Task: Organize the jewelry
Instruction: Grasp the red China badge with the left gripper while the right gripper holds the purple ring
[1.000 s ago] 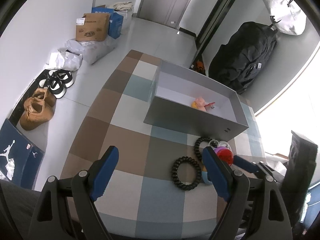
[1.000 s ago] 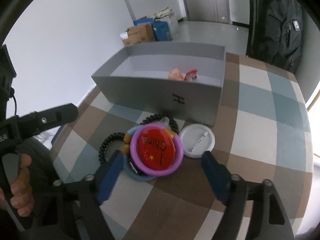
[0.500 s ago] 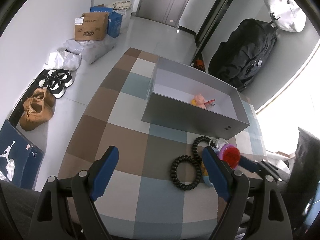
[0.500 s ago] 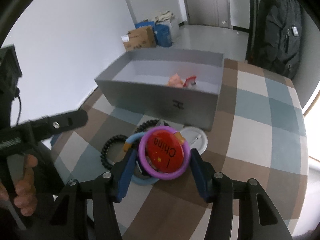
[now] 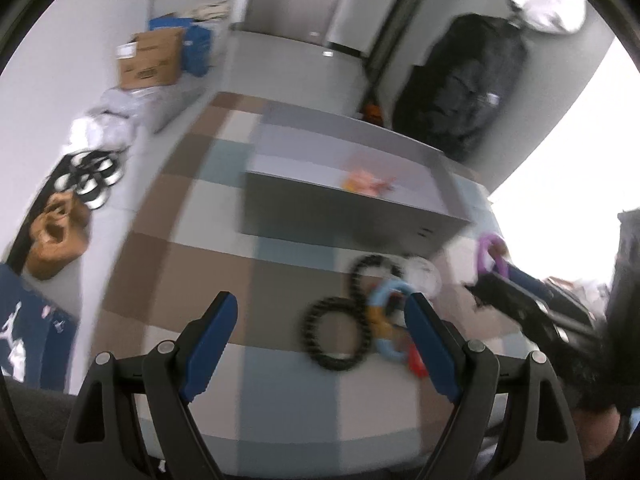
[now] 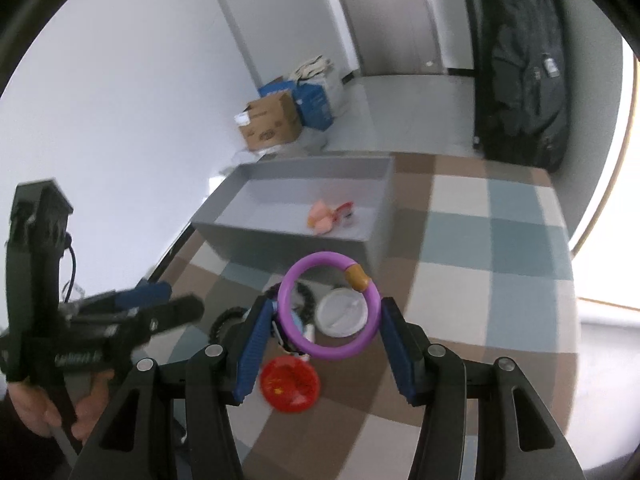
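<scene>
Left wrist view first: my left gripper [image 5: 320, 344] hangs wide open over the checked cloth [image 5: 172, 280] with nothing between its pads. Ahead of it lie the black coil ties [image 5: 340, 320] and a blue ring [image 5: 386, 320], all blurred, just short of the grey box [image 5: 348, 220]. Off to the side I see the right gripper [image 5: 516, 292] with the purple ring [image 5: 490, 254] at its tip, lifted clear of the pile.

Right wrist view: the right gripper [image 6: 320, 340] is clamped on the purple ring [image 6: 330, 306], both pads pressing its outer rim, the amber bead at the top. Below it a red badge [image 6: 290, 384] and a white badge [image 6: 342, 314] rest on the cloth. The box [image 6: 288, 244] sits beyond, with a pink piece [image 6: 322, 216] already inside.

I judge the step to be carrying the ring into the box. I'd keep the squeeze steady, since a smooth ring can pop out sideways, clear the near wall before lowering, and let go low beside the pink piece.
</scene>
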### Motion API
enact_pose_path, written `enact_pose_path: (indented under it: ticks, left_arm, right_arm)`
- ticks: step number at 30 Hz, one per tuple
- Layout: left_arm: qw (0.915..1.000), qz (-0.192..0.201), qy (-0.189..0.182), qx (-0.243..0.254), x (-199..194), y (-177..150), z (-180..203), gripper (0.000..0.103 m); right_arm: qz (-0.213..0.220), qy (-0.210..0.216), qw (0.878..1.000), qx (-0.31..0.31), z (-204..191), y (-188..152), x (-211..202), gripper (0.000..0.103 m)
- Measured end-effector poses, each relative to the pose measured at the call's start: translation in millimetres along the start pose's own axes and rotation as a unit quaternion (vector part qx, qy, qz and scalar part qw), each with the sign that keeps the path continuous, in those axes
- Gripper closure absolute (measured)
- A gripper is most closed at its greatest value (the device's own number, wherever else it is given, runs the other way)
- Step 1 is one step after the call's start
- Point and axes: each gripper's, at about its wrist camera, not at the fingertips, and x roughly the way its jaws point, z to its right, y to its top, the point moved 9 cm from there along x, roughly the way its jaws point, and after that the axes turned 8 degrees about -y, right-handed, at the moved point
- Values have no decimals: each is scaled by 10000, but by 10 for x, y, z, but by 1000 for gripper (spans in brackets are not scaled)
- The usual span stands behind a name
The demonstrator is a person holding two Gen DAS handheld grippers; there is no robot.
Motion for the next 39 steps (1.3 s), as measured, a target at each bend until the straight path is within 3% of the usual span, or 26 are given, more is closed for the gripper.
enact_pose_path:
  ticks: [4,7,11,16,20,23,24,25,26,39]
  left_arm:
    - [9972,-80,-486,558,5,-82,370,21]
    - [9917,-254,-523,1147,78,-208,634,21]
    - [9836,-465,-230,1728,224,-338,817,21]
    - [9722,-588,392,2232,396,-388,826,21]
    - [9674,-704,608,2357,471,-414,748,24]
    - [9635,-793,720,2455,507,-423,744,42]
    - [9640,-838,682,2428,516,-442,752,48]
    - [9665,-774,616,2368,484,-437,757,62]
    - [9667,-803,630,2347,477,-444,760,66]
    - [9794,-633,-162,1913,367,-391,924,67]
  right_arm:
    - [49,-183,9995,270,254,33,-74,50]
    - [63,-297,9983,495,447,51,-105,50]
    - [87,-418,9968,673,626,51,-134,50]
    - [86,-469,9954,833,768,20,-156,50]
    - [97,-465,9946,927,835,11,-179,50]
    - [108,-441,9944,953,845,8,-187,50]
    - [107,-423,9945,956,842,6,-187,50]
    - [107,-419,9945,952,840,2,-187,50]
    - [108,-417,9946,949,838,0,-189,50]
    - [158,-361,9948,938,806,-4,-228,50]
